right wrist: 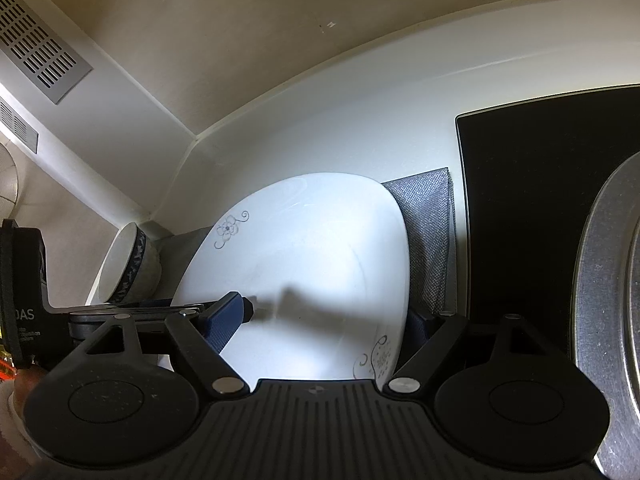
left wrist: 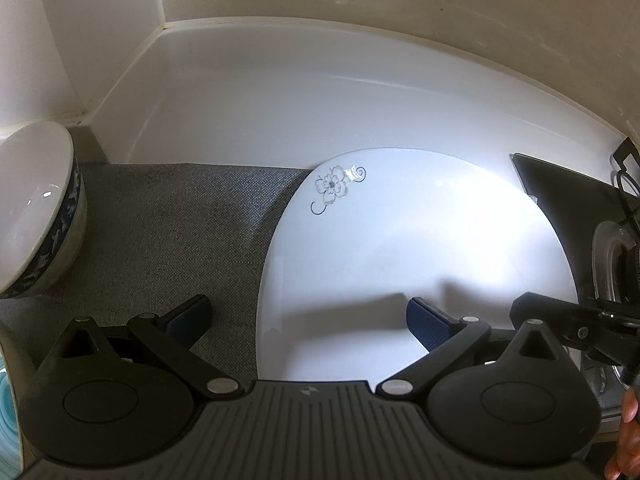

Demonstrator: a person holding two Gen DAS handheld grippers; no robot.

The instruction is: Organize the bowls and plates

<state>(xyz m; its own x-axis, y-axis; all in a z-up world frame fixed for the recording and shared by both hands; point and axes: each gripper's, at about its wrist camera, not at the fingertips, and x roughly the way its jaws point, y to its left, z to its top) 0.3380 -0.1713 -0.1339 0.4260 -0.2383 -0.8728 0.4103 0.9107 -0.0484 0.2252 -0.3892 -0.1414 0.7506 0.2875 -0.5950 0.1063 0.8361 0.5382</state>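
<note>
A white plate with a grey flower print [left wrist: 420,248] lies on a grey mat [left wrist: 168,224]; it also shows in the right wrist view [right wrist: 316,264]. My left gripper [left wrist: 308,316] is open, its left finger over the mat and its right finger over the plate. My right gripper [right wrist: 328,320] is open and straddles the plate's near edge, one finger above the plate and the other past its right rim. A white bowl with a blue patterned band [left wrist: 44,216] stands tilted at the left; it also shows in the right wrist view [right wrist: 128,264].
A white counter [left wrist: 320,92] runs to a beige wall corner. A black cooktop [right wrist: 532,216] lies to the right with a metal pot rim [right wrist: 608,280] on it. A light blue dish edge [left wrist: 8,412] shows at the far left.
</note>
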